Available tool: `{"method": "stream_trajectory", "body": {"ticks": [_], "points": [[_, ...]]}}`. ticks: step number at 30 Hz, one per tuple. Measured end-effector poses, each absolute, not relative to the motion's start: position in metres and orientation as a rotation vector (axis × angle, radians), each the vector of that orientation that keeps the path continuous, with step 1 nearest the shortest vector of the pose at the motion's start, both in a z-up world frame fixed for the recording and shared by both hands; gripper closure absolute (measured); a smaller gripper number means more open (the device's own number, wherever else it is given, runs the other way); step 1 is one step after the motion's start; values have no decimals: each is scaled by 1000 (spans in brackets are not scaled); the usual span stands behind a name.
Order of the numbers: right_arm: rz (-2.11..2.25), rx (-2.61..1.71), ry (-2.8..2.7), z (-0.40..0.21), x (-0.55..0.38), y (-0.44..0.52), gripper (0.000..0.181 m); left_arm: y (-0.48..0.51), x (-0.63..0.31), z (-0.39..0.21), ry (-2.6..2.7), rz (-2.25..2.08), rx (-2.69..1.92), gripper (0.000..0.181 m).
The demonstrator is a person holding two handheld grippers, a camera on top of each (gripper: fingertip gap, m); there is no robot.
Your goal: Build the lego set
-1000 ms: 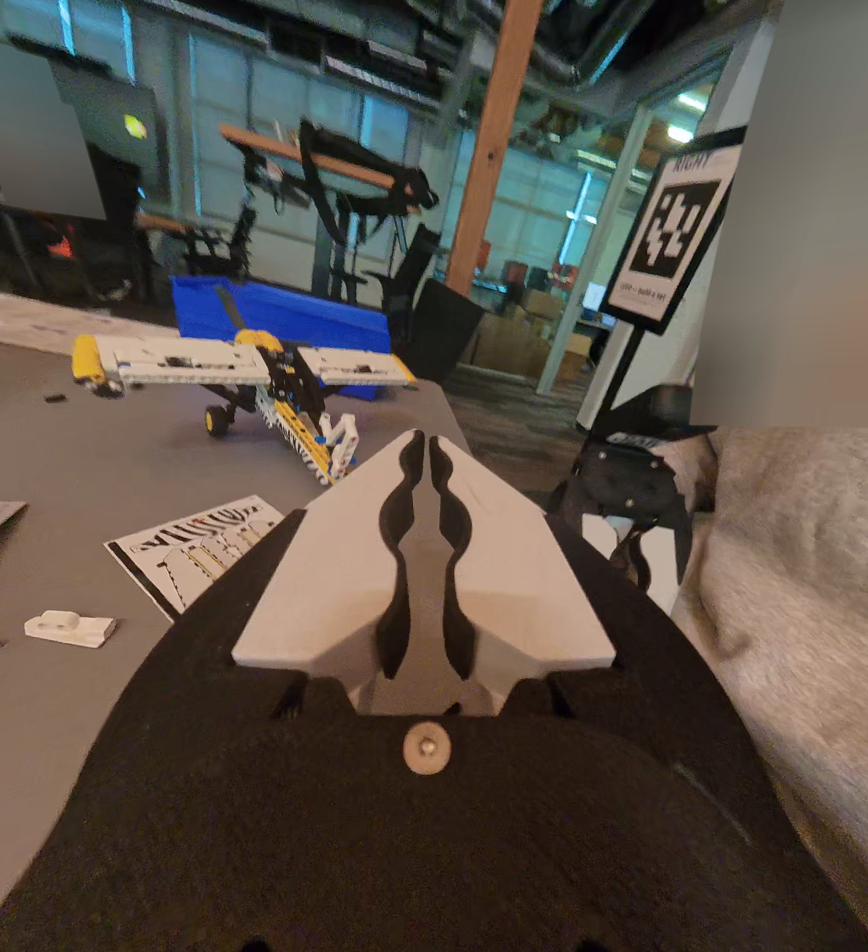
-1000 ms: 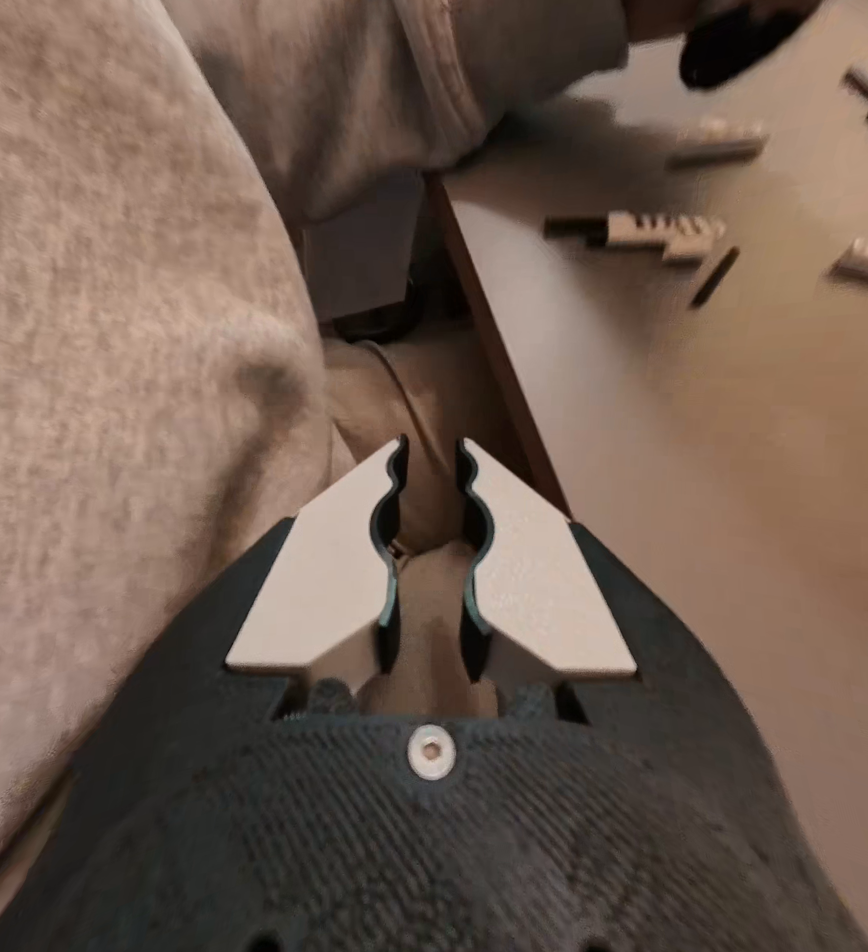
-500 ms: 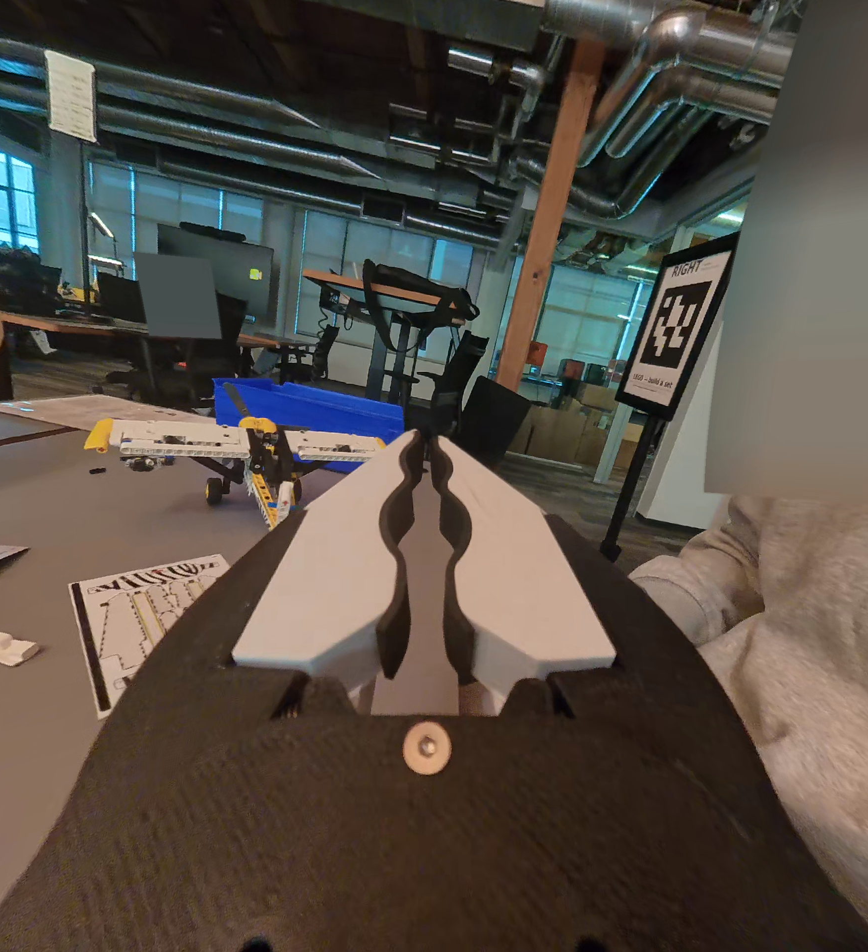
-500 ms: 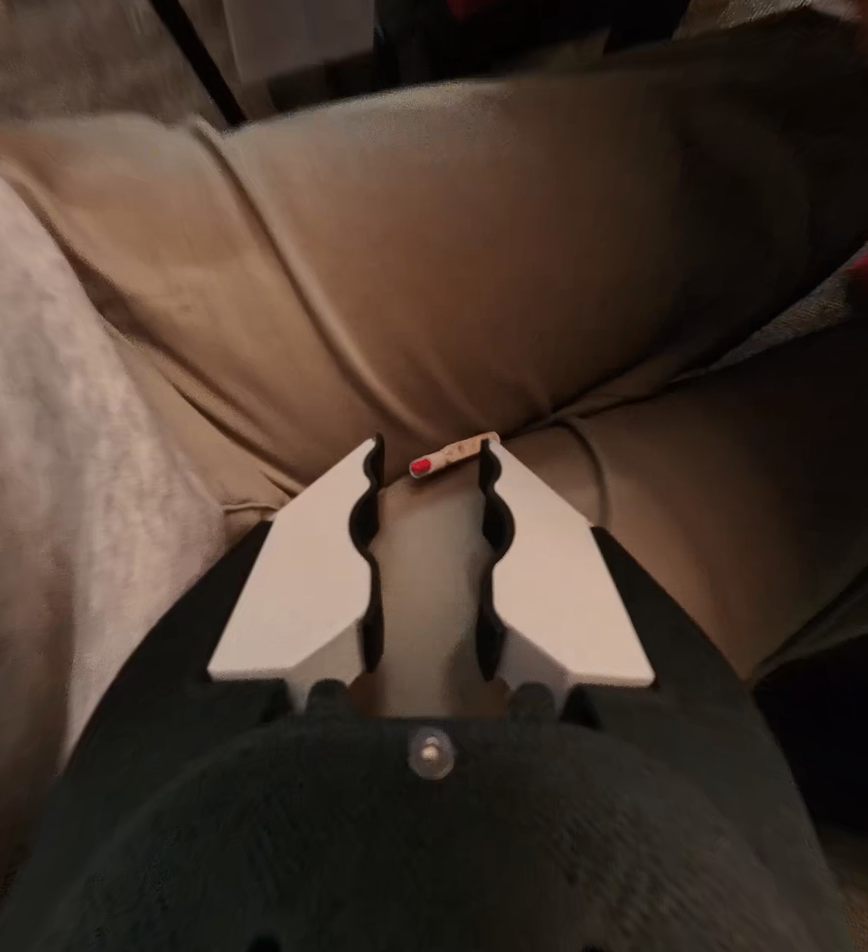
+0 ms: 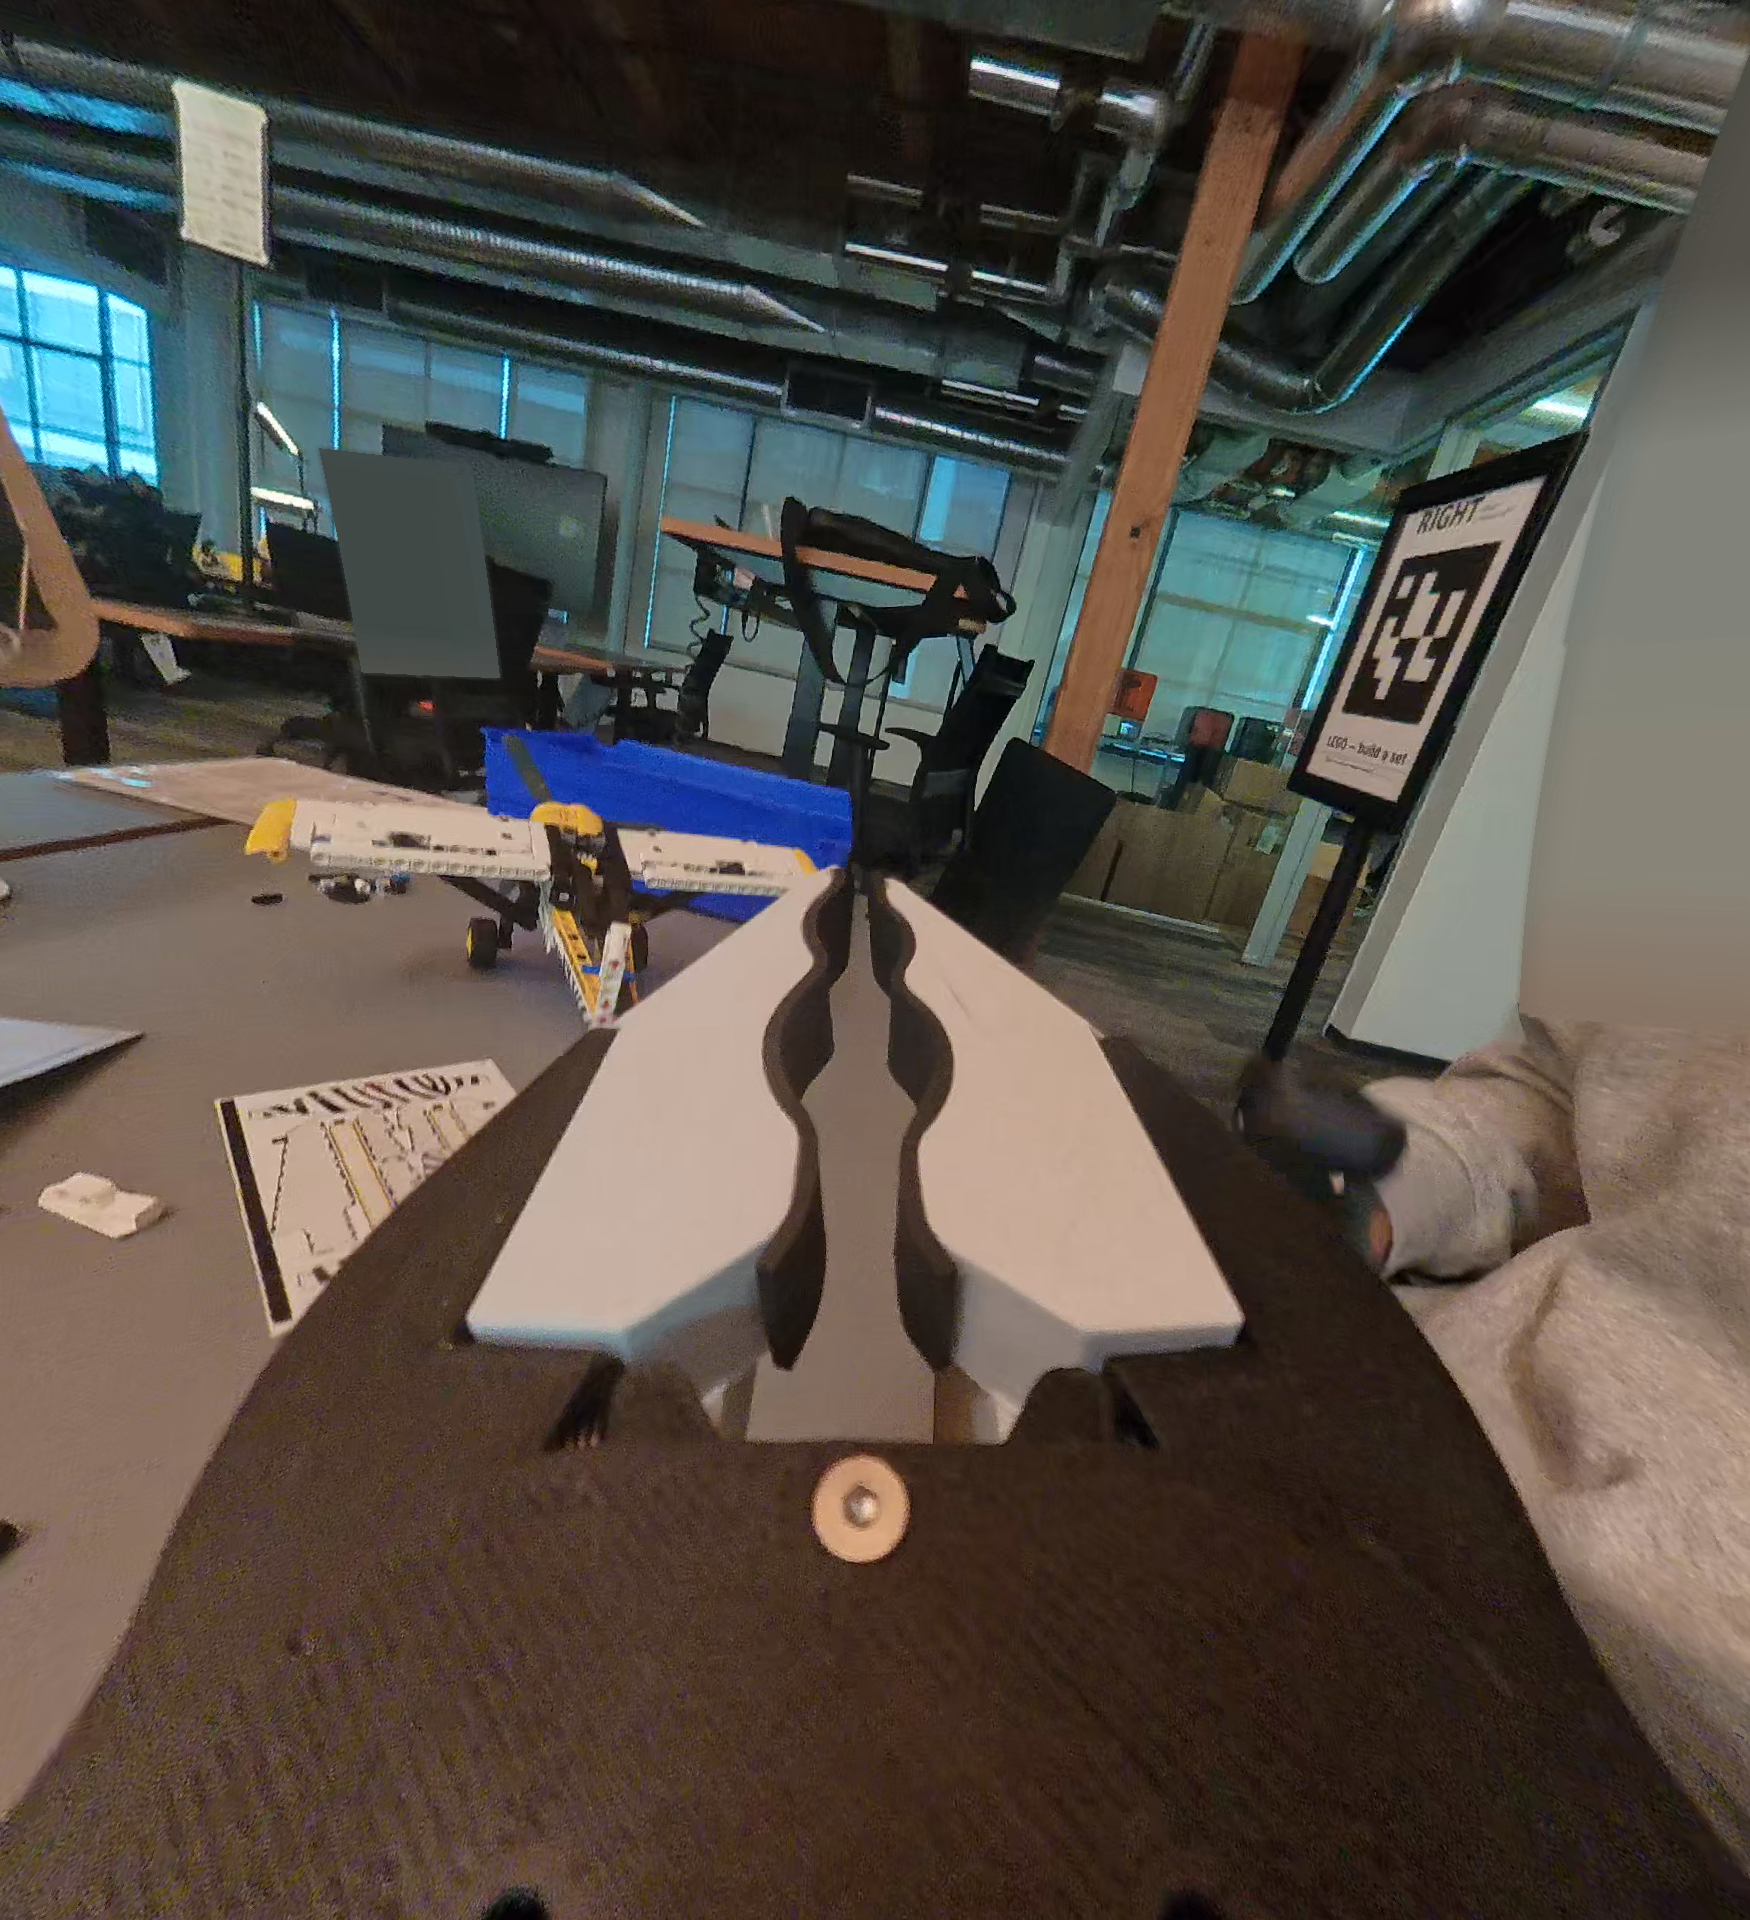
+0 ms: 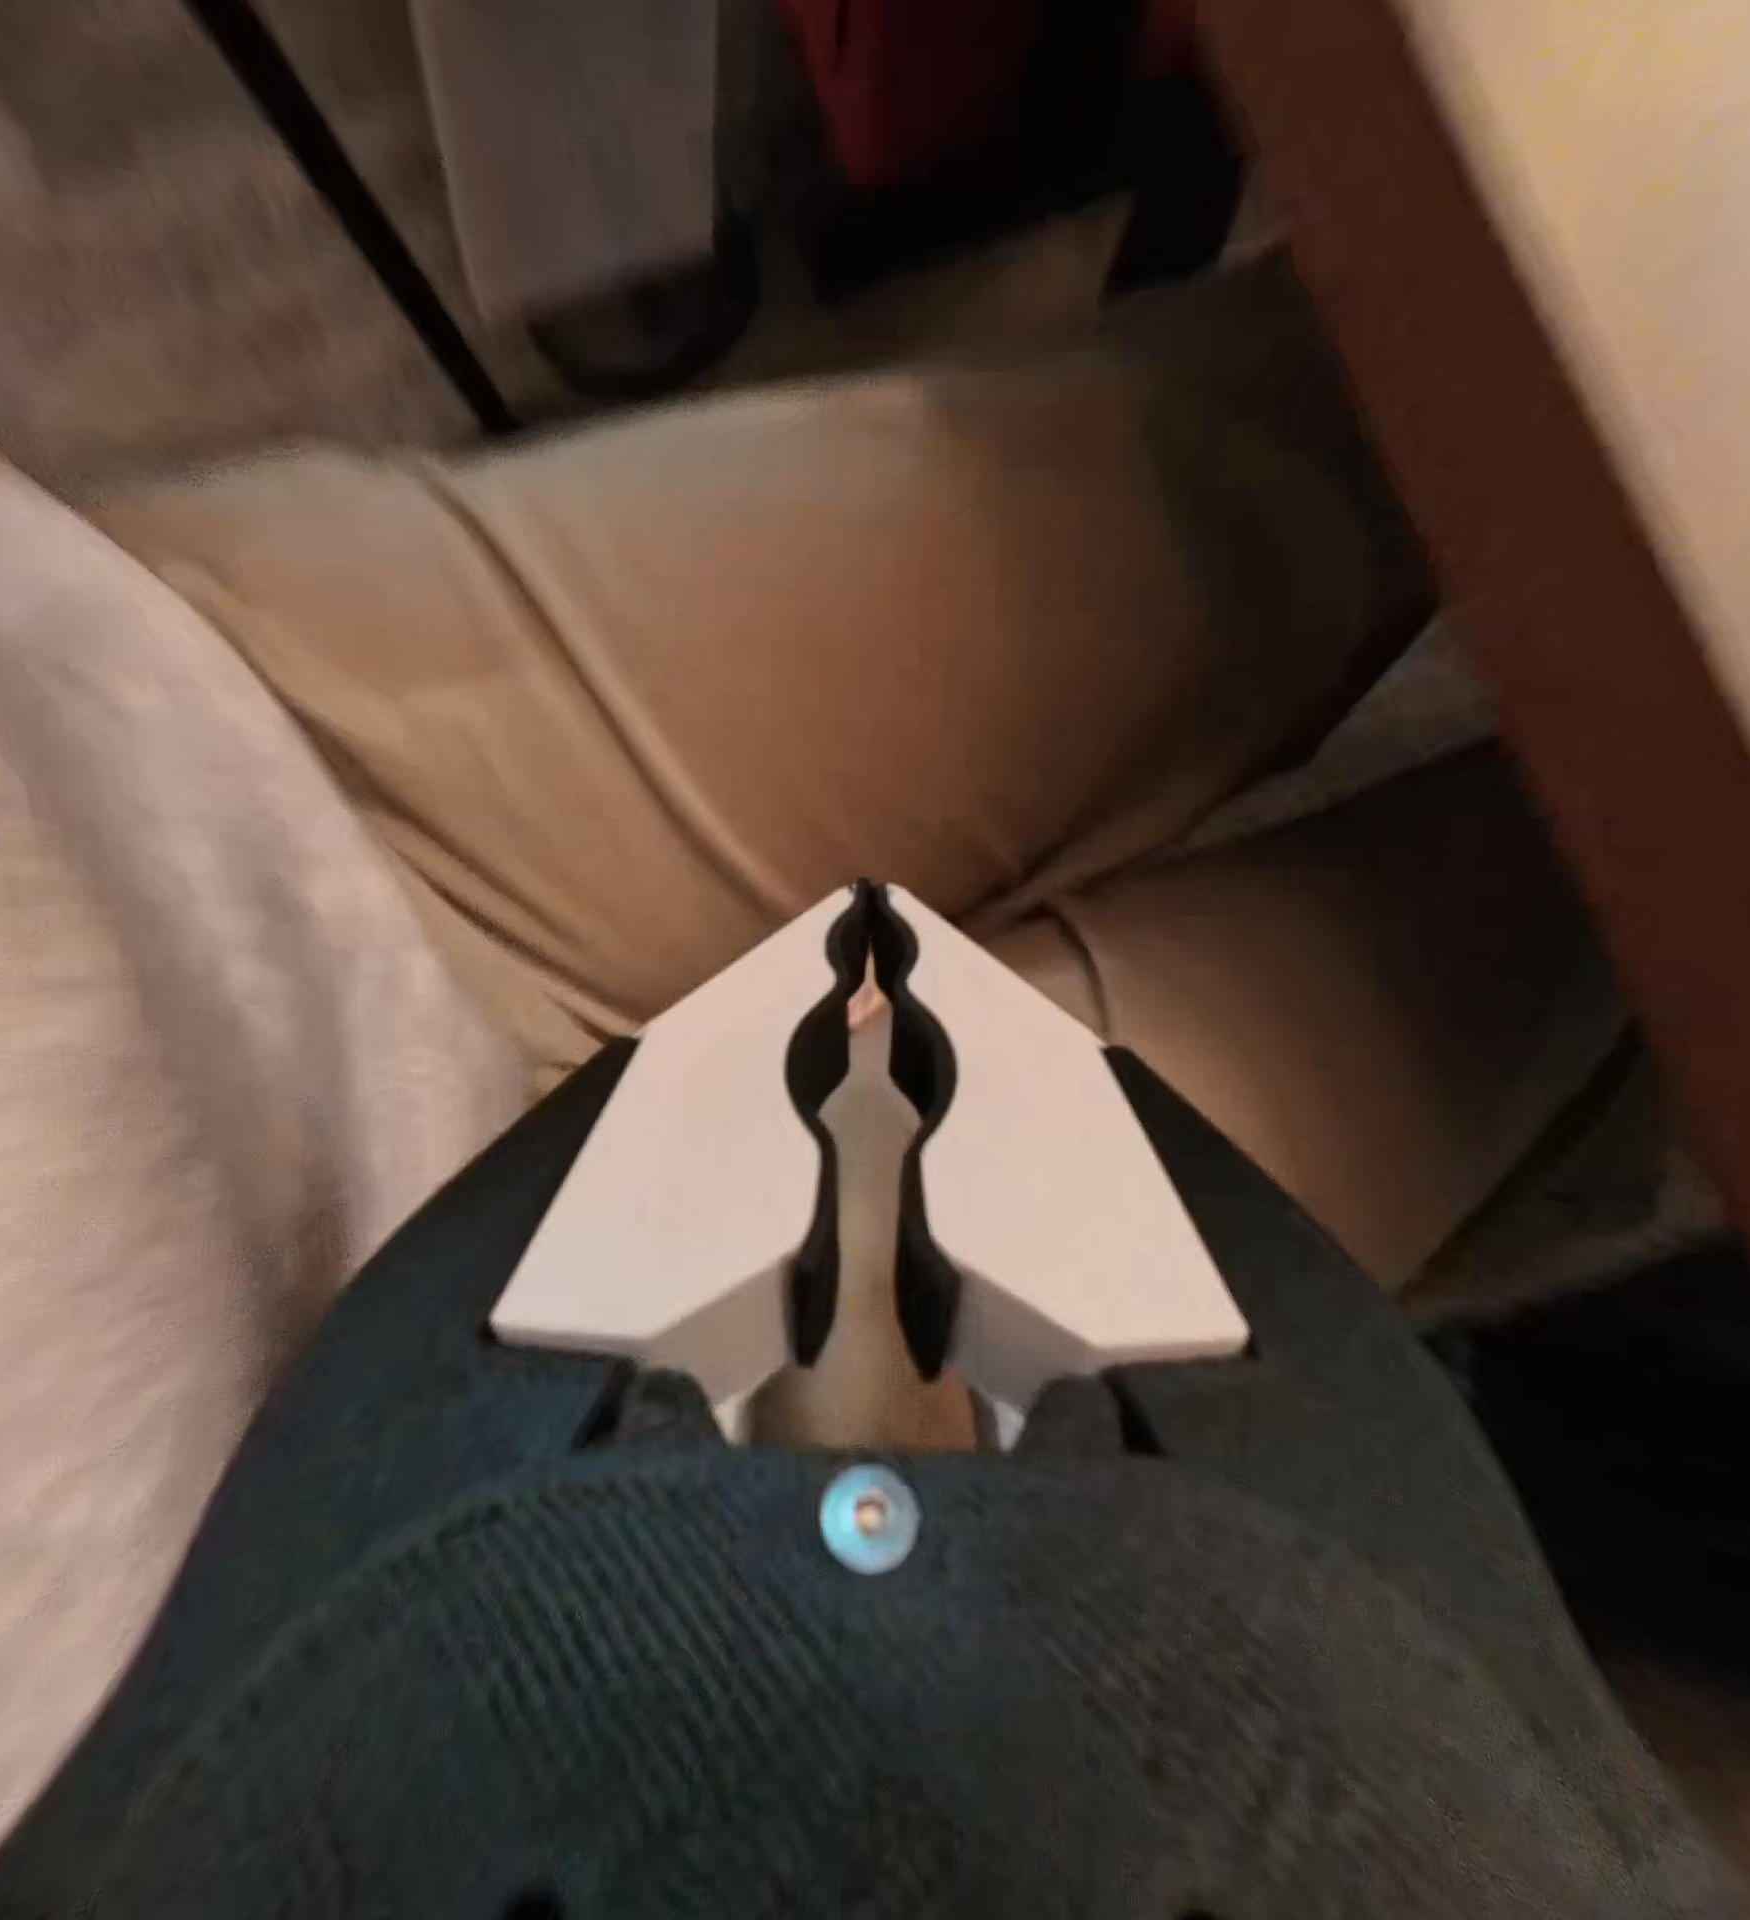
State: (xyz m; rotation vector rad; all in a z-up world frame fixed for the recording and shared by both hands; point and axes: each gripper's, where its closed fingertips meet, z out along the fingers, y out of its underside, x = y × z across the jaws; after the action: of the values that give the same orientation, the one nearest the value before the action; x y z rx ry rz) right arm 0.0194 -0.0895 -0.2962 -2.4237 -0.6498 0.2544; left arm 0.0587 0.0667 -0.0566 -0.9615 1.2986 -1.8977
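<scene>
The lego plane (image 5: 538,862), white-winged with yellow tips, was seen only in the left wrist view, standing on its wheels on the grey table (image 5: 175,997). Behind the plane a blue bin (image 5: 663,800) was set, and in front of it a printed sheet (image 5: 351,1164) lay flat, partly covered by the left gripper (image 5: 858,883). Left of the sheet, well in front of the plane, 2 small white pieces (image 5: 102,1205) were scattered. The left gripper's jaws were closed almost tip to tip on nothing, well right of the plane. A sign on a black stand (image 5: 1422,644) stood far right of the plane.

The right wrist view showed none of this: the right gripper (image 6: 869,894) was pointed down below the table edge (image 6: 1577,644) at tan trousers (image 6: 798,644), beside a pale fleece sleeve (image 6: 102,935). Its jaws were pressed together at the tips, and a small pale piece (image 6: 866,1006) was glimpsed between them, too blurred for a grip to be confirmed.
</scene>
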Motion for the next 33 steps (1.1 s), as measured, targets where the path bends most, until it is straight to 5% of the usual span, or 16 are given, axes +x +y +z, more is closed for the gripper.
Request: {"method": "stream_trajectory", "body": {"ticks": [6, 14, 22, 33], "points": [[575, -2357, -341, -261, 42, -88, 181, 59, 74, -89, 1397, -1924, -1040, 178], [322, -2697, -766, -354, 13, -111, 152, 65, 77, -101, 1367, -1925, -1027, 180], [95, -2806, -986, -377, 22, -110, 168, 70, 74, -99, 1333, -1946, -1024, 180], [797, -2233, -252, -250, 24, -84, 169, 60, 76, -101, 1404, -1955, -1040, 173]]}}
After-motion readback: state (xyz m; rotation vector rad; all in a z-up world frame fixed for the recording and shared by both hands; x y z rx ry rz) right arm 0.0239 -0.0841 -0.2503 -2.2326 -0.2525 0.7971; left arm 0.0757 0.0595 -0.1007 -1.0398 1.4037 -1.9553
